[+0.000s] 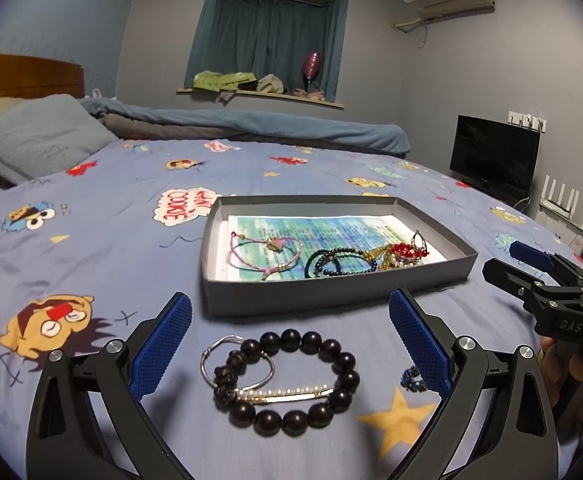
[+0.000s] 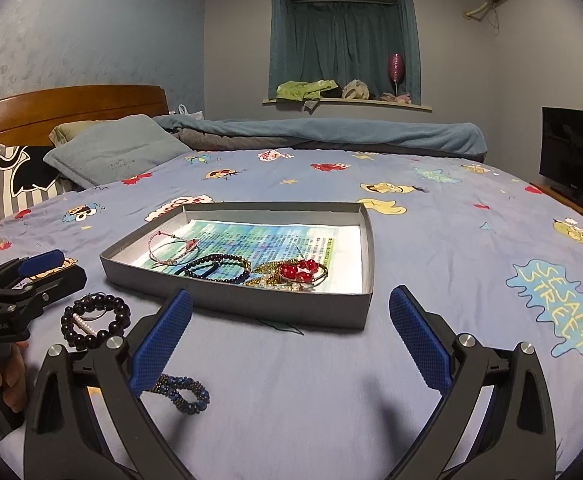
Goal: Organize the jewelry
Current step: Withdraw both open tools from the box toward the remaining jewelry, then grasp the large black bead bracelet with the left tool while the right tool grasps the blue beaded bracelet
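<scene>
A grey shallow box lies on the bed, lined with printed paper. It holds a pink cord bracelet, a dark bead strand and a red bead piece. In front of it lie a dark wooden bead bracelet, a silver ring bangle and a pearl bar. A small blue beaded loop lies to their right. My left gripper is open around the dark bracelet, above it. My right gripper is open and empty, with its left finger just beside the blue loop.
The cartoon bedsheet covers the bed. Pillows and a wooden headboard are at the far left, a rolled blanket at the far side. A dark screen stands at the right.
</scene>
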Tool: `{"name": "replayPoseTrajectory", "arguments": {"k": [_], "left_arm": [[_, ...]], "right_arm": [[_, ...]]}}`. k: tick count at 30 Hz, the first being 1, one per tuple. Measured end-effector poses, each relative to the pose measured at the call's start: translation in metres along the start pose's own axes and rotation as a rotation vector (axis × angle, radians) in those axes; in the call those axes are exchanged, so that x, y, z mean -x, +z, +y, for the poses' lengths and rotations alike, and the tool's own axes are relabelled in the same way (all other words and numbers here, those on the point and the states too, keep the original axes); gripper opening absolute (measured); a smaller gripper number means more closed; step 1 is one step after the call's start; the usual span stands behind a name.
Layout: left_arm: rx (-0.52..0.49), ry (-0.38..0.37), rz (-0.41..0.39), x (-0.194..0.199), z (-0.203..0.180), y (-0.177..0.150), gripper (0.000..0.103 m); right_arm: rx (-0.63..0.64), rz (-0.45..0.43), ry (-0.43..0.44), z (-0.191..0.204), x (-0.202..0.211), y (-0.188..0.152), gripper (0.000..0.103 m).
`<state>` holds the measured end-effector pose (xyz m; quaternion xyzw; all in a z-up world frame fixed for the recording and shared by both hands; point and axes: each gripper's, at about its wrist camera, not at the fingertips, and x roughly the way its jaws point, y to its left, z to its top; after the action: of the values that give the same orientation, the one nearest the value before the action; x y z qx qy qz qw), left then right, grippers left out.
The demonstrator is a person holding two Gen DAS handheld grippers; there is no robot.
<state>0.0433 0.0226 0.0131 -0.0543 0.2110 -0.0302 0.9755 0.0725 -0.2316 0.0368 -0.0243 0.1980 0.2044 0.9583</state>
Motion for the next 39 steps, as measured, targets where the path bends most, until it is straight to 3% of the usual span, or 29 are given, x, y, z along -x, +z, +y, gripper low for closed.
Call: {"name": "replayPoseTrajectory", "arguments": {"k": [6,14,18,23,29,34,37,39], "left_arm": [[0.016,-0.008,0.034,0.004,0.002,-0.004,0.098],[-0.002,0.045,0.169,-0.002,0.003,-0.014,0.098],[-0.042,0.008,0.198,-0.003,-0.002,-0.018,0.095],[-0.088,-0.045,0.206,-0.002,-0.01,-0.02,0.092],[-0.092,-0.077,0.226,-0.004,-0.009,-0.019,0.079],[-0.133,-0.137,0.241,-0.005,-0.017,-0.021,0.06],[-0.164,-0.182,0.224,0.0,-0.024,-0.021,0.057],[-0.167,-0.19,0.23,-0.001,-0.027,-0.022,0.053]], "right_arm": [[0.007,0.012,0.013,0.002,0.004,-0.004,0.098],[0.037,0.105,0.144,0.018,0.0,-0.011,0.098],[0.073,0.168,0.221,0.03,-0.008,-0.015,0.098],[0.148,0.208,0.25,0.049,-0.012,-0.02,0.095],[0.171,0.303,0.224,0.053,-0.029,-0.03,0.07],[0.159,0.298,0.228,0.05,-0.028,-0.03,0.02],[0.144,0.285,0.213,0.046,-0.027,-0.029,0.008],[0.123,0.282,0.2,0.042,-0.027,-0.027,0.006]]}}
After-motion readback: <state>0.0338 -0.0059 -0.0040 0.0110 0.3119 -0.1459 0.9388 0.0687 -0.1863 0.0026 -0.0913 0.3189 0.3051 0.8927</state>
